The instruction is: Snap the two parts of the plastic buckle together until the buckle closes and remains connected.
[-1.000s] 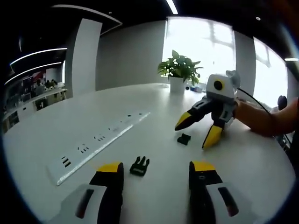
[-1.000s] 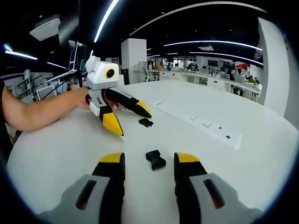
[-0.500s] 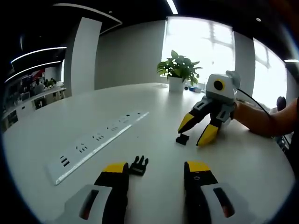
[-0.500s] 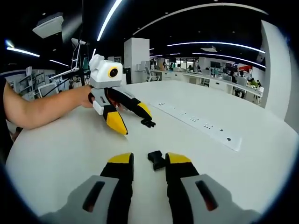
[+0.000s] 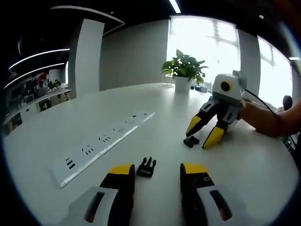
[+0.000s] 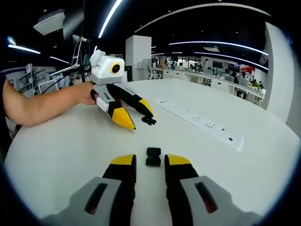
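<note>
The black pronged buckle half (image 5: 146, 167) lies on the white table (image 5: 155, 108), just ahead of my left gripper (image 5: 157, 169) and between its jaw tips. That gripper is open and touches nothing. The black socket half (image 6: 153, 157) lies between the jaw tips of my right gripper (image 6: 149, 161), which is open with a narrow gap on each side of the piece. In the left gripper view the right gripper (image 5: 198, 139) stands over the socket half (image 5: 190, 141). In the right gripper view the left gripper (image 6: 138, 118) sits by the pronged half (image 6: 149, 121).
A long white power strip (image 5: 101, 143) is set into the table left of the pieces, also seen as the power strip (image 6: 202, 125). A potted plant (image 5: 183, 70) stands at the far edge. A person's forearm (image 6: 42, 108) holds the left gripper.
Both grippers' jaws have narrowed. The right gripper has shifted so the socket half sits centred between its tips; the left has lined up on the pronged half.
</note>
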`<state>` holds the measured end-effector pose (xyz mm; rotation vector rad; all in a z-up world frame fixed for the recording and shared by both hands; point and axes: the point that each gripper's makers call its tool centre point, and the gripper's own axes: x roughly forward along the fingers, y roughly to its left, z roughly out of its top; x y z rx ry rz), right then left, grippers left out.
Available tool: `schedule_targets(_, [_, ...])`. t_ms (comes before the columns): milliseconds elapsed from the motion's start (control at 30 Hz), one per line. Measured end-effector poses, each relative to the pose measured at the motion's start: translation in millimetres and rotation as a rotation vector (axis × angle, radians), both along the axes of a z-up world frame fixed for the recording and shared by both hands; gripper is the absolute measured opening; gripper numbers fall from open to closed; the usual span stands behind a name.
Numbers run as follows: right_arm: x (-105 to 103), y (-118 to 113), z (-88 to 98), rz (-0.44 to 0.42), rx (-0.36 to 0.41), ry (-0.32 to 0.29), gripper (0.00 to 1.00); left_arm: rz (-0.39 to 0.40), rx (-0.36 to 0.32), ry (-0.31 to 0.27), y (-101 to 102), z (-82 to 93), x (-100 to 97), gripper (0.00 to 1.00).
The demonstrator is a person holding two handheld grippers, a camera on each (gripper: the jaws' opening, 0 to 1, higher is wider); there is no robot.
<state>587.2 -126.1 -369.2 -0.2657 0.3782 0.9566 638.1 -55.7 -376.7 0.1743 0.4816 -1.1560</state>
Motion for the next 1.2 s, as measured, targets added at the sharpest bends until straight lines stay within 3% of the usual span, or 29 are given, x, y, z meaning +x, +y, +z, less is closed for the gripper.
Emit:
schedule_targets(133, [0.4, 0.0, -0.3, 0.001, -0.002, -0.002, 0.22, -0.011, 0.011, -0.016, 0.2, -1.0, -0.1, 0.30])
schedule_targets(467, [2.7, 0.1, -1.2, 0.000, -0.002, -0.005, 0.20, 0.001, 0.008, -0.026, -0.1, -1.9, 2.1, 0.29])
schedule_targets(567, [4.1, -0.7, 1.1, -0.007, 0.006, -0.011, 0.19, 0.000, 0.024, -0.060, 0.0, -3.1, 3.9, 0.22])
schedule_targets(1200, [3.7, 1.3, -1.8, -0.010, -0.009, -0.021, 0.19, 0.007, 0.014, -0.059, 1.1, -1.3, 4.9, 0.19])
